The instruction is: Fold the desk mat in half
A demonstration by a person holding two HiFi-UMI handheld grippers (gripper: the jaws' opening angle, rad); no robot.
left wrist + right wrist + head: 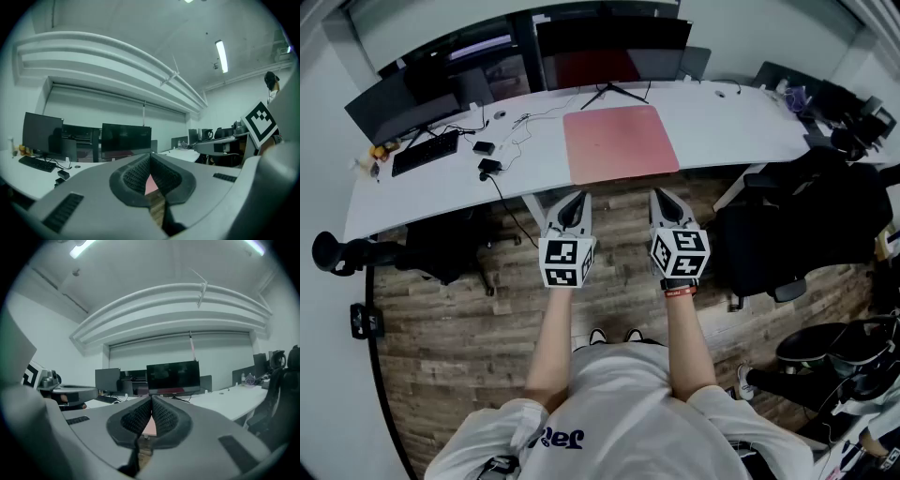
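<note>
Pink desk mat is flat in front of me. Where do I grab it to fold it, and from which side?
Probably its two near corners, one per gripper, from your side: the desk mat lies flat with its near edge along the front edge of the desk, nearest the left gripper and right gripper. Both are shut, so open first.
</note>
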